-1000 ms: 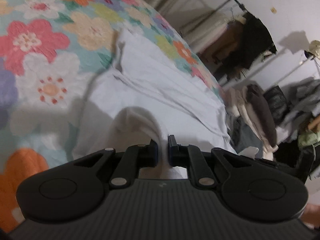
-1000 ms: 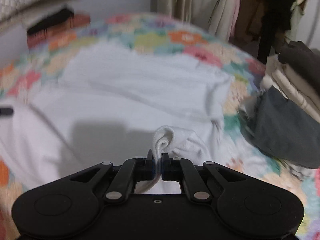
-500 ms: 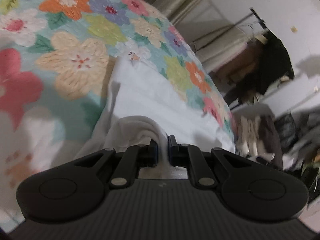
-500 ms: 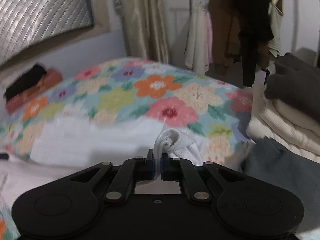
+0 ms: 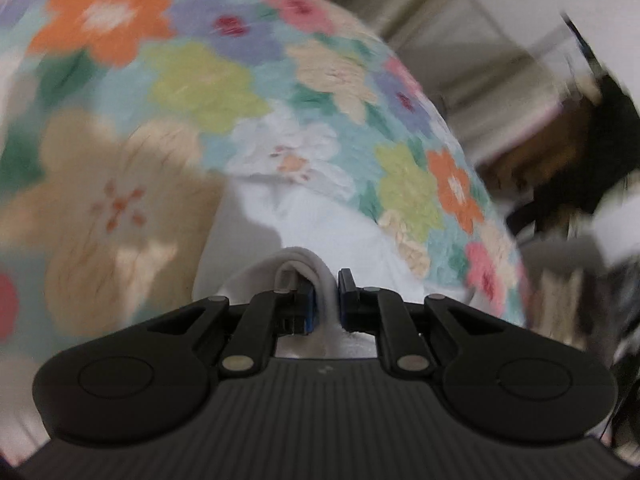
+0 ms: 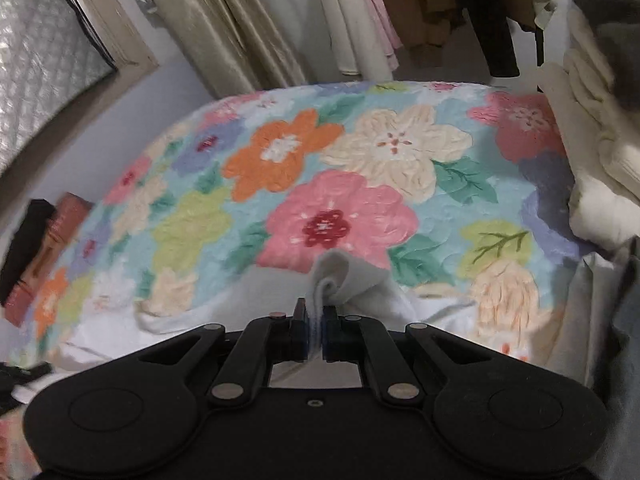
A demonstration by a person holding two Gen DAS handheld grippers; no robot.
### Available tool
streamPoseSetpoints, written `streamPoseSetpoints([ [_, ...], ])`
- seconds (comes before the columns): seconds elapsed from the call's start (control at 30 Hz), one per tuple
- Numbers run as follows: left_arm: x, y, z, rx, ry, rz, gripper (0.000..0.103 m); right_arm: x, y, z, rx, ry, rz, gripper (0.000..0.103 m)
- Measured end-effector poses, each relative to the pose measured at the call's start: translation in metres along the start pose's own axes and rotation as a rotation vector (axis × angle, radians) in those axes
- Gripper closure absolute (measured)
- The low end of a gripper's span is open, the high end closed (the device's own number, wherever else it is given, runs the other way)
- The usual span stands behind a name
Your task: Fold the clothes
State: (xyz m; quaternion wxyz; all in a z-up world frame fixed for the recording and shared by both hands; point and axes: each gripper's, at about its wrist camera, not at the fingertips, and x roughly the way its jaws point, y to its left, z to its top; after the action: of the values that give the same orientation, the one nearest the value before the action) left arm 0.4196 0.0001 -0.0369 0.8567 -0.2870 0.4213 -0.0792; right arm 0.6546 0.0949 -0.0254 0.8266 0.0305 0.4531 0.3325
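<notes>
A white garment (image 5: 320, 224) lies on a bed with a flowered quilt (image 5: 192, 80). My left gripper (image 5: 326, 298) is shut on a bunched fold of the white garment, which spreads ahead of the jaws. My right gripper (image 6: 316, 326) is shut on another rolled edge of the white garment (image 6: 344, 280), held over the flowered quilt (image 6: 340, 184). Most of the garment is hidden below the gripper bodies in both views. The left wrist view is blurred by motion.
A stack of folded cream and dark clothes (image 6: 600, 128) sits at the quilt's right edge. Curtains and hanging clothes (image 6: 352, 12) stand beyond the bed. A red and black bundle (image 6: 40, 248) lies at the far left. A clothes rack with dark clothing (image 5: 592, 140) stands at the right.
Both grippers have carried the held white cloth forward across the bed toward its far side. Less of the garment and more of the quilt shows ahead of them now.
</notes>
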Motion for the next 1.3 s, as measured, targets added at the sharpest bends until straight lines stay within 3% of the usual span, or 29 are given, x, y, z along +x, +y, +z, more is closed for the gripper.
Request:
streamPoseSetpoints([
  [0.07,0.001,-0.007,0.000,0.072,-0.007,0.018,0.092,0.010,-0.008,0.003,0.044,0.018,0.011,0.097],
  [0.1,0.004,-0.003,0.003,0.053,0.003,0.014,0.091,0.012,-0.012,0.005,0.065,0.027,0.022,0.097],
  [0.17,0.010,0.009,0.008,-0.006,0.033,-0.001,0.091,0.017,-0.019,0.008,0.103,0.045,0.038,0.096],
  [0.23,0.017,0.029,0.011,-0.148,0.080,-0.038,0.090,0.017,-0.025,0.007,0.149,0.037,0.041,0.096],
  [0.3,0.012,0.048,0.009,-0.289,0.077,-0.110,0.090,0.016,-0.028,0.006,0.186,0.030,0.065,0.091],
  [0.33,0.004,0.047,0.009,-0.263,0.050,-0.133,0.087,0.014,-0.029,0.006,0.203,0.026,0.084,0.086],
  [0.37,-0.005,0.042,0.010,-0.217,0.019,-0.150,0.078,0.012,-0.031,0.007,0.228,0.020,0.122,0.079],
  [0.4,-0.014,0.035,0.010,-0.147,-0.016,-0.141,0.063,0.009,-0.032,0.008,0.254,0.014,0.165,0.074],
  [0.47,-0.034,0.017,0.009,0.009,-0.090,-0.105,0.047,0.003,-0.036,0.010,0.317,-0.008,0.265,0.059],
  [0.53,-0.045,0.001,0.009,0.163,-0.123,-0.069,0.046,-0.002,-0.042,0.012,0.397,-0.044,0.361,0.052],
  [0.6,-0.050,-0.013,0.006,0.309,-0.122,-0.035,0.046,-0.006,-0.042,0.014,0.414,-0.061,0.379,0.052],
  [0.87,-0.046,-0.051,-0.062,0.893,-0.069,0.117,0.030,-0.034,-0.014,0.016,0.048,-0.137,0.139,0.051],
  [0.9,-0.043,-0.053,-0.071,0.936,-0.071,0.134,0.027,-0.038,-0.017,0.017,0.030,-0.147,0.126,0.051],
  [1.03,-0.023,-0.054,-0.084,0.890,-0.062,0.200,0.023,-0.043,-0.041,0.019,0.087,-0.120,0.129,0.051],
  [1.1,-0.011,-0.058,-0.085,0.901,-0.076,0.298,0.023,-0.042,-0.054,0.018,0.109,-0.109,0.104,0.051],
  [1.13,-0.008,-0.059,-0.083,0.902,-0.086,0.339,0.031,-0.041,-0.057,0.016,0.114,-0.103,0.097,0.051],
  [1.27,-0.001,-0.061,-0.072,0.878,-0.119,0.435,0.090,-0.031,-0.063,0.002,0.094,-0.061,0.075,0.050],
  [1.3,-0.001,-0.060,-0.069,0.869,-0.118,0.430,0.093,-0.027,-0.061,-0.001,0.076,-0.051,0.069,0.050],
])
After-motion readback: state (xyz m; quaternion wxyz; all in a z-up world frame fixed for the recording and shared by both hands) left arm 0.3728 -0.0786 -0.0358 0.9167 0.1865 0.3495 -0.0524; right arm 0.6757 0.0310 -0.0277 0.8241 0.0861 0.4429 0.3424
